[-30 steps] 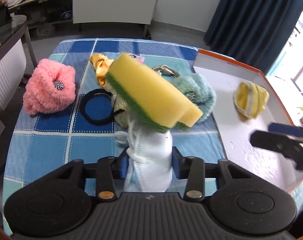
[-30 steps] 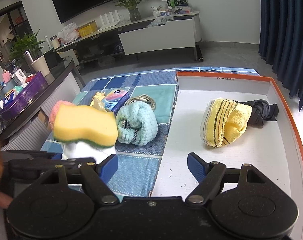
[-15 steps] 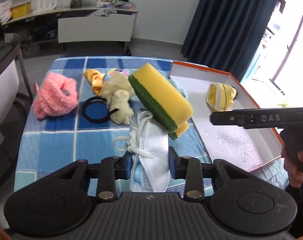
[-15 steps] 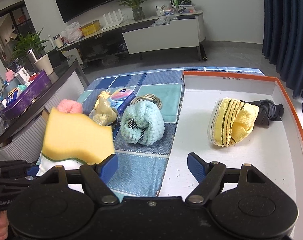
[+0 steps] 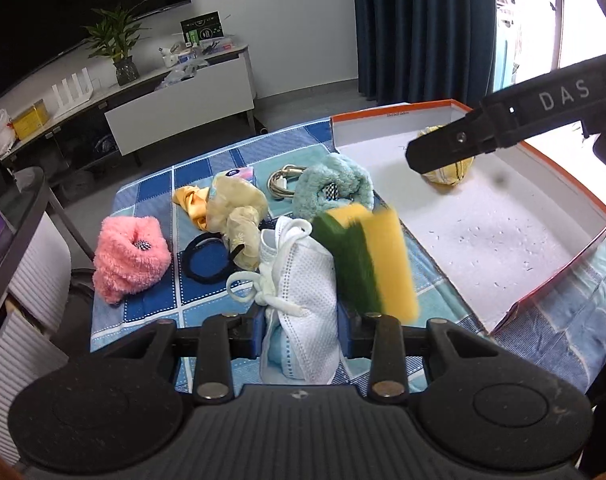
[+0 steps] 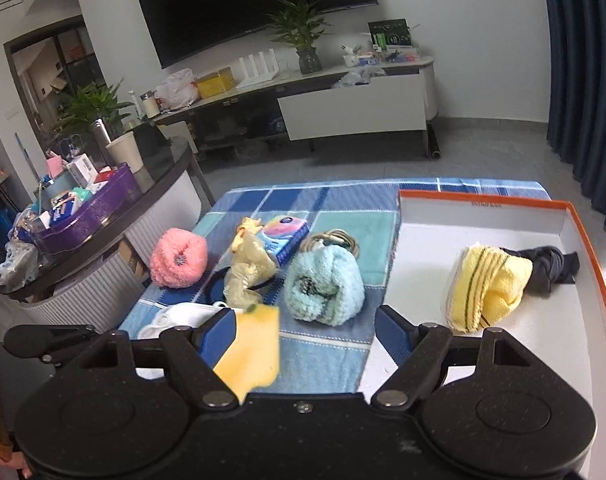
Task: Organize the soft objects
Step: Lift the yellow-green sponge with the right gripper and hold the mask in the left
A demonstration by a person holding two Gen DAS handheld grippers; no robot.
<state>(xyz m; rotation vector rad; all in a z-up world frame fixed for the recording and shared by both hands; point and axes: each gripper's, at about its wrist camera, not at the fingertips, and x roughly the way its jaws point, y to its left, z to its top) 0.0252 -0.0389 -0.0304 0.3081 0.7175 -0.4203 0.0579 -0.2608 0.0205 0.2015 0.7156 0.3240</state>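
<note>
While the left gripper [image 5: 301, 322] is pinching a white face mask [image 5: 303, 280] between its blue pads, a yellow-and-green sponge [image 5: 367, 256] is tipping off the mask on the tray side, blurred, apparently sliding or falling; it is not between the jaws. Those jaws are standing narrow and have just been closing a little further on the mask, probably to keep the limp fabric from slipping.

The right gripper [image 6: 305, 330] is hanging wide with nothing between its pads, low over the near edge of the checked cloth [image 6: 323, 356], likely waiting to catch or take the sponge.

An orange-rimmed tray [image 6: 583, 240] is sitting on the right of the table and is already holding a yellow striped cloth [image 6: 489, 288] and a dark garment [image 6: 551, 264], so it looks like the collecting place. A pink fluffy item [image 5: 129, 258], a teal fluffy item [image 5: 335, 188], a cream scrunchie [image 5: 239, 216] and a black hair band [image 5: 207, 258] are lying on the cloth, not yet sorted.

Writing: "DAS" is showing on the right gripper's arm in the left view. A small label on the tray's far rim is too small to read.
</note>
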